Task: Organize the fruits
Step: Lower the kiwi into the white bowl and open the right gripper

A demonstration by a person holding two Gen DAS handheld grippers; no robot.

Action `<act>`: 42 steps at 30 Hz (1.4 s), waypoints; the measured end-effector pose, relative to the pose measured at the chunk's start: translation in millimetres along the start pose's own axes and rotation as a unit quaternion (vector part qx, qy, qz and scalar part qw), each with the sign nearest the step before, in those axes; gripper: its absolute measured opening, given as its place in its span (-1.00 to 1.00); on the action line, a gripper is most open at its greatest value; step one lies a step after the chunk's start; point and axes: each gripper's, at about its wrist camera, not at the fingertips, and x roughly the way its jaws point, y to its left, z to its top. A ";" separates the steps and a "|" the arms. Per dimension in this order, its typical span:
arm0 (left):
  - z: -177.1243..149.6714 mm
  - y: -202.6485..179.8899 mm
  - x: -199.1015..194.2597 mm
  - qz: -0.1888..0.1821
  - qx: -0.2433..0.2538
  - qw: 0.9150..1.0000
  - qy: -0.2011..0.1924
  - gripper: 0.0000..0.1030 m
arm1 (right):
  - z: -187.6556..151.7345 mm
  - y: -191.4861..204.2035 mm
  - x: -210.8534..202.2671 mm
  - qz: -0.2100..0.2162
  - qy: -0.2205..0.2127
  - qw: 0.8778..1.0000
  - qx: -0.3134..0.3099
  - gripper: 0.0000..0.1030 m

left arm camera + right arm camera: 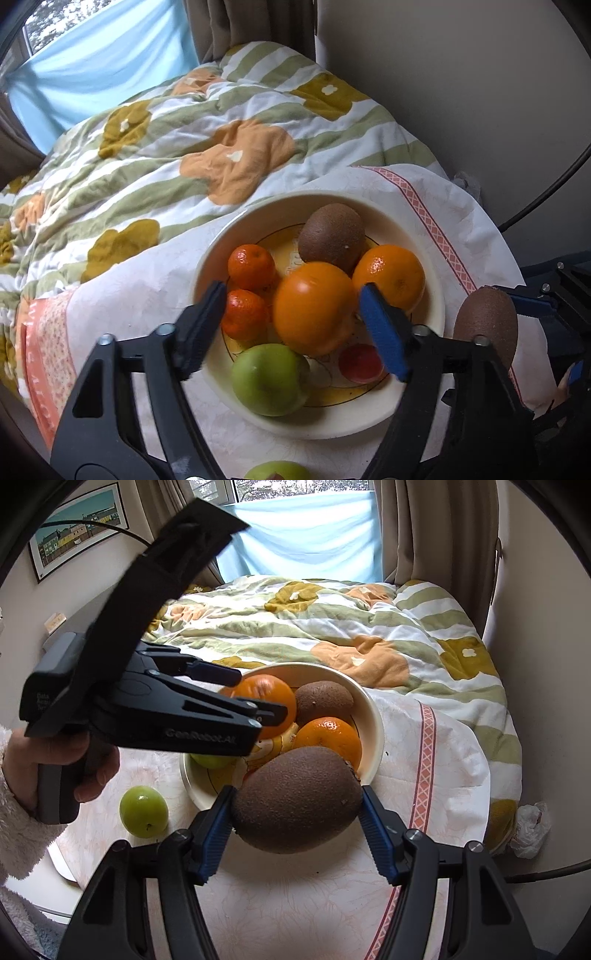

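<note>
Clamped in the right claw (297, 825), a kiwi (297, 799) hangs just outside the bowl (373, 716). Over the bowl's big orange (314, 306) the left claw (295, 325) stands released. Most fruit lies inside; a green apple (143, 811) beside the bowl is left.

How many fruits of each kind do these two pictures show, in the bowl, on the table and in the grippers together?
Kiwis: 2, one in the bowl and one in the right gripper
Large oranges: 2
Small mandarins: 2
Green apples: 2, one in the bowl and one on the table
Total: 8 fruits
</note>
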 end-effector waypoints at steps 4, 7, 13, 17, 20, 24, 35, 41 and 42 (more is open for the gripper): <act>0.7 11.4 -17.2 0.007 -0.020 1.000 -0.023 1.00 | -3.3 3.1 -2.8 -0.002 0.002 1.000 -0.002 0.20; -4.4 21.7 -30.0 0.016 -0.032 0.999 -0.028 1.00 | -4.0 5.3 -5.3 -0.004 0.002 1.000 -0.002 0.20; -31.3 48.3 -60.5 0.029 -0.073 0.996 -0.032 1.00 | -2.6 12.0 -8.3 -0.007 -0.001 1.000 -0.005 0.20; -55.2 64.1 -79.3 0.031 -0.110 0.993 -0.035 1.00 | -0.9 16.1 -7.8 -0.013 -0.009 1.000 -0.006 0.20; -70.6 69.8 -91.0 0.041 -0.127 0.990 -0.037 1.00 | 1.2 16.5 -4.0 -0.018 -0.015 1.000 -0.007 0.20; -86.0 75.1 -103.6 0.050 -0.142 0.988 -0.044 1.00 | 3.0 15.0 6.8 -0.022 -0.020 0.999 -0.011 0.20; -99.8 78.6 -103.1 0.063 -0.151 0.986 -0.038 1.00 | 0.9 16.6 37.7 -0.029 -0.013 0.999 -0.007 0.21; -101.7 77.2 -95.9 0.060 -0.154 0.986 -0.031 1.00 | -5.0 16.2 37.4 -0.031 -0.036 0.999 -0.007 1.00; -102.3 76.9 -95.5 0.061 -0.153 0.986 -0.030 1.00 | -5.2 15.7 37.1 -0.030 -0.037 0.999 -0.006 1.00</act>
